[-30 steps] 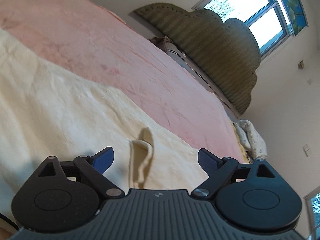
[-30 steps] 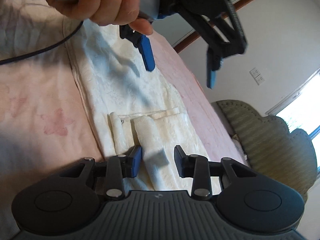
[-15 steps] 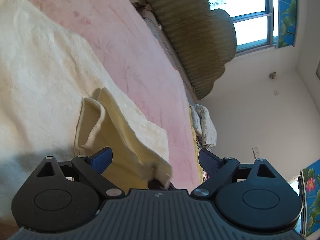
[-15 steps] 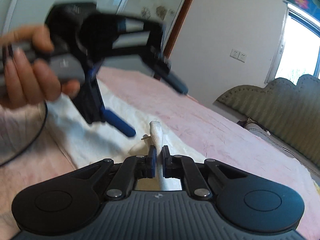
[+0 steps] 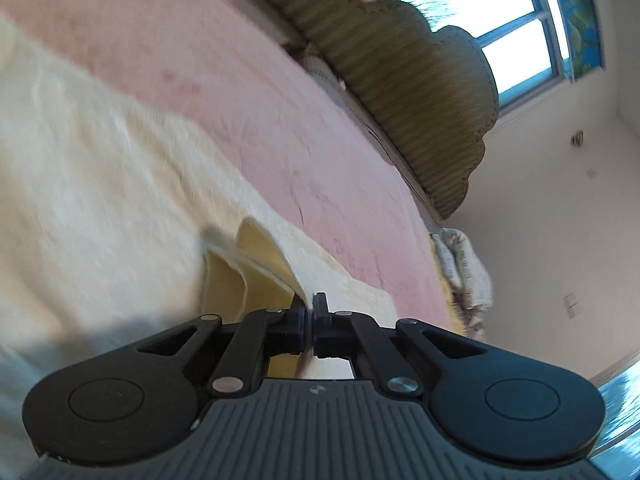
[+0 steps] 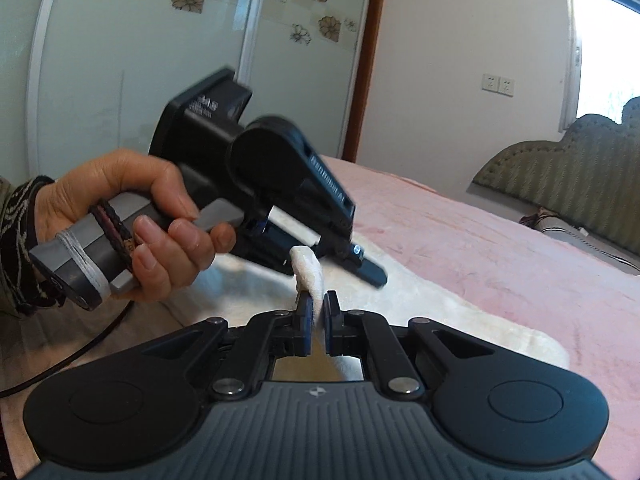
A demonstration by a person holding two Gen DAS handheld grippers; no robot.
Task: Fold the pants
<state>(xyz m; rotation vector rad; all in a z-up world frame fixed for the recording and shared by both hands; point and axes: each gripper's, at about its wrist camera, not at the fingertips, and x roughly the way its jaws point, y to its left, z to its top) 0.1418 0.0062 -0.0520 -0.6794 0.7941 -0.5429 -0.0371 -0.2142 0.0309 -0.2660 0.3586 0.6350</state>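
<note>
Cream fleece pants [image 5: 92, 184] lie spread on a pink bed cover [image 5: 224, 92]. My left gripper [image 5: 309, 304] is shut on a raised edge of the pants; the fabric folds up into the jaws. In the right wrist view my right gripper [image 6: 317, 304] is shut on another raised bit of the same pants [image 6: 308, 270], which stands up between its fingers. The left gripper's body [image 6: 280, 200], held in a hand, shows just behind and left of the right one. The rest of the pants [image 6: 440, 312] lies flat beyond.
A green padded headboard [image 5: 412, 92] stands at the far end of the bed, with a window [image 5: 520, 20] behind. Crumpled bedding [image 5: 464, 268] hangs at the bed's far corner. A wardrobe door [image 6: 160, 40] and wall sockets [image 6: 497, 85] face the right gripper.
My left gripper closed on the pants edge; it was open a second ago. My right gripper closed on the fabric half a second ago and has lifted it. Both views have tilted.
</note>
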